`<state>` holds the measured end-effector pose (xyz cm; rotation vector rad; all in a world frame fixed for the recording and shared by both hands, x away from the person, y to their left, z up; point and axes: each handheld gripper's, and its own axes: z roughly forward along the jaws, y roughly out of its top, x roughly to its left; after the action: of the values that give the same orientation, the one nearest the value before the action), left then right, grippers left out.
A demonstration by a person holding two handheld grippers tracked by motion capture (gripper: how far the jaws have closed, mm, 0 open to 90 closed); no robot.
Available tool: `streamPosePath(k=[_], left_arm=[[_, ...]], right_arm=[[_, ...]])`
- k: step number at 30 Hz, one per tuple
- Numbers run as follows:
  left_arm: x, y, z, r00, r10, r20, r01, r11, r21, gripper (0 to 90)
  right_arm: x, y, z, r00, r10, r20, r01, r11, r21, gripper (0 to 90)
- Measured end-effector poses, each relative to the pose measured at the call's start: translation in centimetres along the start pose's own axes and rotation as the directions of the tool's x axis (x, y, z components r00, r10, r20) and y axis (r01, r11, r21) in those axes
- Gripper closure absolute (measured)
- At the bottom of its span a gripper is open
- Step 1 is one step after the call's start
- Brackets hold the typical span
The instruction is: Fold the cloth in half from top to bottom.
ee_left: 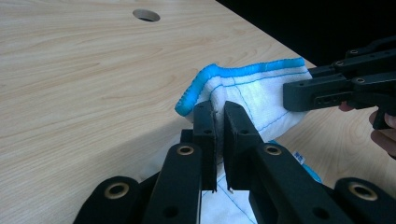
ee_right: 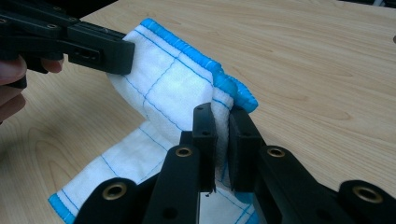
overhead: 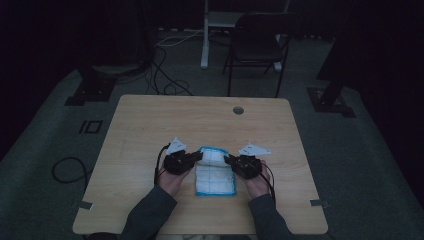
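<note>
While both grippers hold the far edge of a cloth off the wood, the scene reads as follows, biggest thing first.

Table: the wooden table [overhead: 150, 130] carries everything; a round cable hole [overhead: 238, 110] lies well beyond the jaws, toward the far edge.

Cloth: a white cloth [overhead: 215, 177] with a thin blue grid and a bright blue hem. Its near part lies flat on the table below and between the two grippers; its far edge is raised and bowed between them, each far corner inside a pair of jaws.

Left gripper: the left gripper [ee_left: 219, 130] has its jaws pressed together on the cloth's left far corner, with fabric pinched in the narrow slot between them and the blue hem just ahead of the tips.

Right gripper: the right gripper [ee_right: 222, 140] is likewise clamped on the right far corner, with the hem bunching just past its tips.

Step in hand (my reading): this looks like folding the far edge toward the person, over the flat part.

Doing it well:
- carry both corners level and at the same pace, so the fold line stays straight
- keep the raised edge lightly taut between the jaws, since it sags in the middle now
- bring the blue hems to meet over the near edge before letting go
- open both pairs of jaws together, low over the cloth, so neither corner flips back
</note>
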<state>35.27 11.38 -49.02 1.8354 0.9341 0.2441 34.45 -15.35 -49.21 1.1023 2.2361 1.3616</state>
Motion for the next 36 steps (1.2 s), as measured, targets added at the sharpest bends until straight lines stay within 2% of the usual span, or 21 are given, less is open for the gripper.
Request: streamPosePath(k=[11, 24, 28, 31, 36], left_arm=[[-0.4, -0.8, -0.2, 0.9999, -0.01, 0.004, 0.01, 0.9999, 0.0, 85.4], [-0.8, -2.3, -0.3, 0.9995, -0.023, 0.02, 0.023, 0.9995, 0.024, 84.6], [-0.8, -2.4, -0.7, 0.9993, -0.029, 0.023, 0.028, 0.9995, 0.015, 82.5], [-0.6, -2.3, -1.2, 0.9989, -0.045, 0.015, 0.045, 0.999, -0.006, 81.4], [0.1, -2.1, -1.7, 0.9982, -0.059, -0.01, 0.059, 0.9982, -0.015, 81.0]], right_arm=[[0.3, -0.7, -0.1, 1.0, 0.003, -0.003, -0.003, 1.0, 0.003, 83.8], [0.6, -2.1, -0.1, 0.9997, 0.02, -0.011, -0.02, 1.0, 0.022, 83.7], [0.7, -2.4, -0.2, 0.9997, 0.022, -0.014, -0.022, 0.999, 0.027, 83.7], [0.8, -2.7, -0.3, 0.9997, 0.021, -0.015, -0.021, 0.999, 0.03, 83.7], [0.9, -3.2, -0.4, 0.9997, 0.021, -0.015, -0.02, 0.999, 0.039, 83.5]])
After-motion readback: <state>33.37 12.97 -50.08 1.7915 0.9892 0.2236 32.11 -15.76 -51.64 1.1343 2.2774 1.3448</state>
